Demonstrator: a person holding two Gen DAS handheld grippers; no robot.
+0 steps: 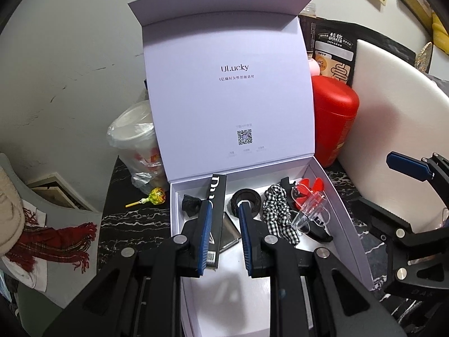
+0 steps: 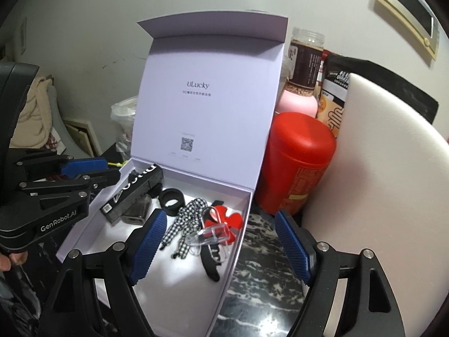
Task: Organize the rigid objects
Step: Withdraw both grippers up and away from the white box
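The white box [image 1: 348, 224] is seen open on the worktop [image 1: 134, 219], the black ring [image 1: 247, 200] lying at its far side. Both left claw [image 1: 224, 210] and right claw [image 2: 221, 227] are held spread, empty.

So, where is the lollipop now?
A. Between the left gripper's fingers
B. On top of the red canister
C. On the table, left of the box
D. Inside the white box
C: the lollipop lies on the dark table, outside the box wall.
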